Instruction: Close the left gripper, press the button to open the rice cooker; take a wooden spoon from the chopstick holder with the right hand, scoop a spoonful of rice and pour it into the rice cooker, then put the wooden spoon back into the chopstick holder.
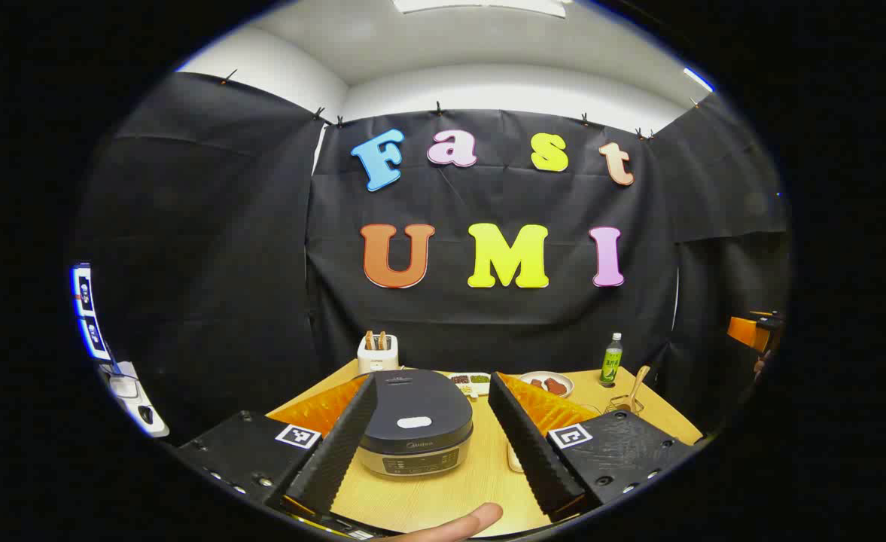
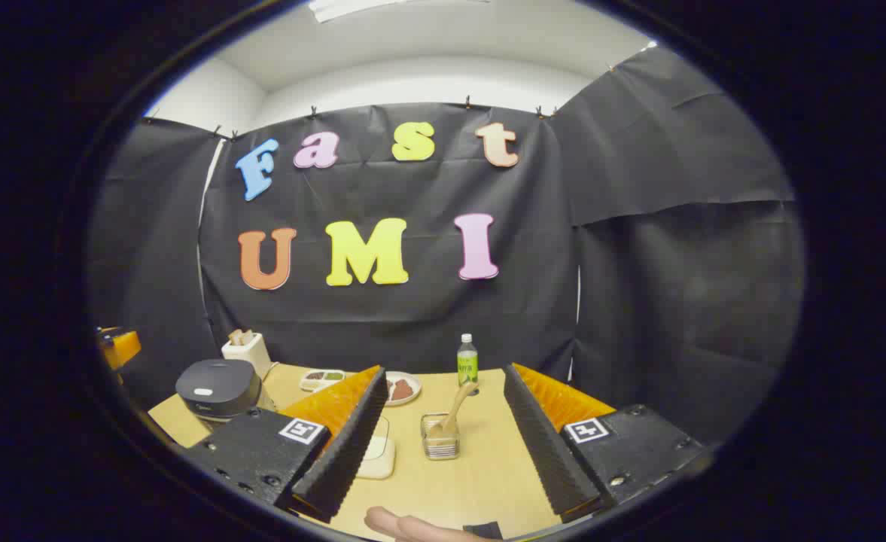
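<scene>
At the very front, in the left gripper view, a fingertip (image 1: 467,521) is poking in at the near edge of the light wooden desk (image 1: 443,497). Just beyond it the left gripper (image 1: 431,440) is hovering with its two ridged fingers spread wide, holding nothing, and the dark grey, round-lidded rice cooker (image 1: 415,430) is sitting between them on the desk with its lid down and its pale oval button (image 1: 414,422) facing up.

Over in the right gripper view, the right gripper (image 2: 443,440) is also standing wide open and empty above the near edge of the desk. A shallow white dish (image 2: 377,452) is lying partly behind its left finger. Between the fingers, toward the middle of the desk, the clear square chopstick holder (image 2: 440,436) is carrying the wooden spoon (image 2: 458,406), whose handle is leaning up and to the right.

Farther back, a small round plate with reddish pieces (image 2: 400,388) and a divided white tray (image 2: 322,379) are resting toward the far edge. At the far edge itself a green-labelled bottle with a white cap (image 2: 467,360) is standing upright, and at the far left corner a white toaster (image 2: 247,348) is sitting just behind the rice cooker.
</scene>
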A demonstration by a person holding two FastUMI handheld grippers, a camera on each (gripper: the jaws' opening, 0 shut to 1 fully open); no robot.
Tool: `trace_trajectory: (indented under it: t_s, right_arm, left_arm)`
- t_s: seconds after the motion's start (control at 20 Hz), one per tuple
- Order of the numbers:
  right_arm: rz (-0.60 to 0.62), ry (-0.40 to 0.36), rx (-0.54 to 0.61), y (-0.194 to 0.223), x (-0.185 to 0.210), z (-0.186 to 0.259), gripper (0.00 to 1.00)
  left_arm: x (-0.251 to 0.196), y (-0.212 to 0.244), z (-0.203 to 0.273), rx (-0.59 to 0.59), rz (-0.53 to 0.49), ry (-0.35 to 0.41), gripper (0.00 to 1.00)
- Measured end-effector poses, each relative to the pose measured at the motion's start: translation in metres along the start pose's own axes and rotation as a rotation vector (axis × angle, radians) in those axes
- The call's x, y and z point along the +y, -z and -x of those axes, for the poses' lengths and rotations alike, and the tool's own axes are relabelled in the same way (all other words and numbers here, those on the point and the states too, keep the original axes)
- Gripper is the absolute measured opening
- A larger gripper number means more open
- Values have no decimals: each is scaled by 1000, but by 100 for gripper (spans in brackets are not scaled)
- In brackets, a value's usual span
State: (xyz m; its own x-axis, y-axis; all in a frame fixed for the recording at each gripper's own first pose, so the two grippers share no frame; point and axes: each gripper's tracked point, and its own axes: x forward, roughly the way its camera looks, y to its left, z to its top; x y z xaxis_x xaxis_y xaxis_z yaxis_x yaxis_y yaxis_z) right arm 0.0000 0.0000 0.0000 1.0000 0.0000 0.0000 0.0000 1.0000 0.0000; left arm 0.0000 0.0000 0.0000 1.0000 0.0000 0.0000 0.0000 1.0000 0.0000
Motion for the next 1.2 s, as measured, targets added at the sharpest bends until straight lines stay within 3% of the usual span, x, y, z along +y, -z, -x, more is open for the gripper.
trace_trajectory:
  t_s: [0.65,1.0,1.05,1.1,1.15,1.2]
  right_arm:
    - [7,-30,-29,0,-3,1,100]
    - [2,-18,-16,17,-22,-9,100]
    - [4,-17,-12,20,-25,-12,100]
    - [5,-18,-9,23,-27,-14,100]
    - [4,-18,-5,27,-29,-16,100]
    - [3,-19,-1,32,-31,-19,100]
  left_arm:
    - [21,7,-16,4,-9,-18,95]
    - [30,40,-47,93,0,-36,94]
    - [34,43,-51,109,-9,-46,93]
    - [33,48,-55,124,-17,-48,85]
    - [31,51,-59,137,-19,-43,93]
    - [26,57,-62,157,-12,-27,76]
